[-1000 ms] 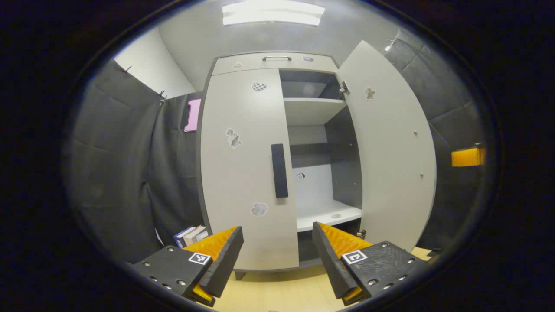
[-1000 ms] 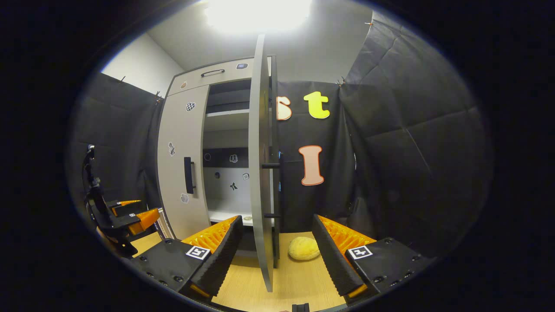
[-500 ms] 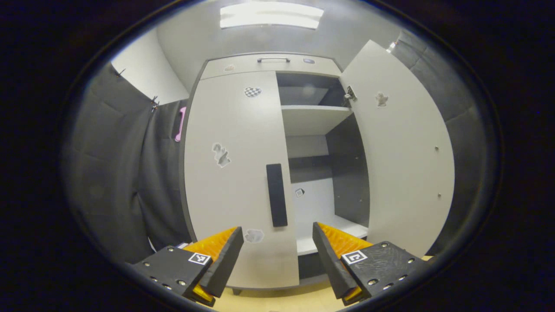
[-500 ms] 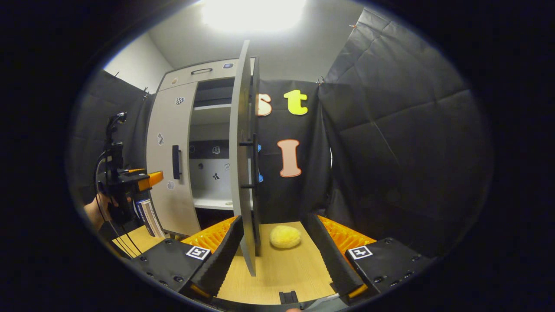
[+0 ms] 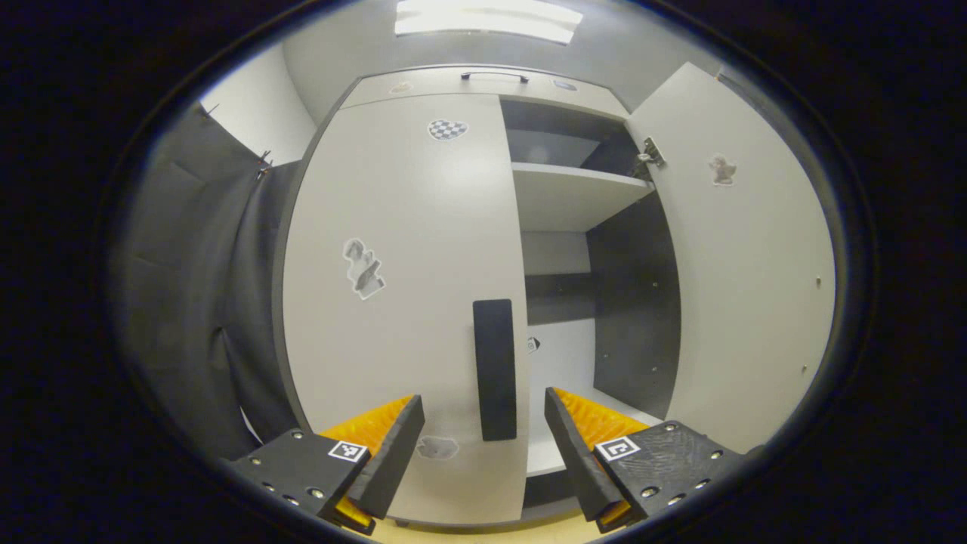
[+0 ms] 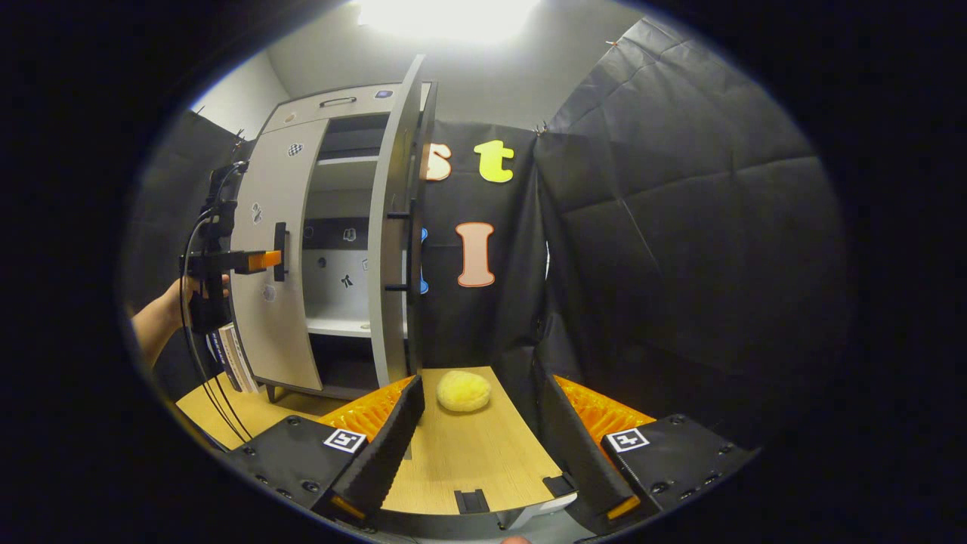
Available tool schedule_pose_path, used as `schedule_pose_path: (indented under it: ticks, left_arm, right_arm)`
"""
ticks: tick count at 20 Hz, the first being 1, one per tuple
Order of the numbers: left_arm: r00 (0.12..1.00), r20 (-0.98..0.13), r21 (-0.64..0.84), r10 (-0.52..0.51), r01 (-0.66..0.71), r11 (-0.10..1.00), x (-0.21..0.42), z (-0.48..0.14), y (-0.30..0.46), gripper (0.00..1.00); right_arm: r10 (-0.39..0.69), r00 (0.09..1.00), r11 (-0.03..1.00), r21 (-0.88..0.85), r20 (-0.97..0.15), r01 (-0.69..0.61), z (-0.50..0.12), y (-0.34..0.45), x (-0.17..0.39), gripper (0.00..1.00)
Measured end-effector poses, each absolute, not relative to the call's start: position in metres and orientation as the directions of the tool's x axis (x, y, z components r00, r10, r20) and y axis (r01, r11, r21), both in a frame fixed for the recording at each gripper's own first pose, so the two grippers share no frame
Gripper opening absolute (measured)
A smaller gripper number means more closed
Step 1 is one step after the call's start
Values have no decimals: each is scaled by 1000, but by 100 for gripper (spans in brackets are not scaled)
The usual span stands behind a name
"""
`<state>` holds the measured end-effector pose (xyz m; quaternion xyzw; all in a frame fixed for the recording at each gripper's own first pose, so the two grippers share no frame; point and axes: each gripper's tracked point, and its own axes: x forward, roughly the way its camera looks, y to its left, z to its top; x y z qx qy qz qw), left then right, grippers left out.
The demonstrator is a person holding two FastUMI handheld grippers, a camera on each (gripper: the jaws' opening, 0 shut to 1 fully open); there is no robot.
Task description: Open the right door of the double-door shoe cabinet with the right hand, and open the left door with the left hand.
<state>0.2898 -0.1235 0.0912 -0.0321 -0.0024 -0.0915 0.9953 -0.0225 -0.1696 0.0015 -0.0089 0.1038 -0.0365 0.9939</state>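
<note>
Fingers of our left gripper point(image 5: 483, 446) stand apart, with the black vertical bar handle point(image 5: 495, 369) of the shut grey left door point(image 5: 408, 287) between them, untouched. Our right gripper point(image 6: 480, 446) fingers also gape, holding nothing, over the wooden desk point(image 6: 468, 461). Its grey right door point(image 6: 393, 227) stands swung wide, edge toward us, near a yellow sponge point(image 6: 464, 391).
</note>
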Motion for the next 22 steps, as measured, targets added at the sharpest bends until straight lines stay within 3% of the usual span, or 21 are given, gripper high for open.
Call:
schedule_pose_path:
  ticks: [9, 13, 15, 17, 18, 20, 22]
  left_arm:
    - [985, -25, -82, -168, 165, 983, 327, 86, -127, 90]
    - [984, -70, -112, -162, 153, 982, 343, 72, -128, 77]
    - [983, -60, -130, -171, 163, 978, 341, 74, -129, 64]
    - [981, -58, -127, -187, 178, 976, 339, 74, -132, 64]
    - [976, -56, -128, -211, 203, 971, 341, 76, -140, 58]
    - [976, -65, -104, -207, 200, 974, 343, 77, -145, 29]
    - [979, -75, -85, -189, 183, 979, 341, 75, -143, 26]
  right_arm:
    - [-82, 966, 997, -14, -244, 81, -17, -175, -26, 99]
    - [-83, 966, 996, -8, -243, 84, -17, -178, -24, 100]
    - [-78, 967, 997, -9, -243, 79, -17, -177, -23, 100]
    - [-73, 967, 997, -9, -246, 73, -18, -176, -22, 97]
    - [-68, 967, 998, -5, -246, 68, -18, -175, -21, 97]
    - [-56, 967, 998, -2, -248, 57, -19, -171, -21, 100]
    - [-48, 968, 999, -3, -246, 48, -20, -169, -21, 100]
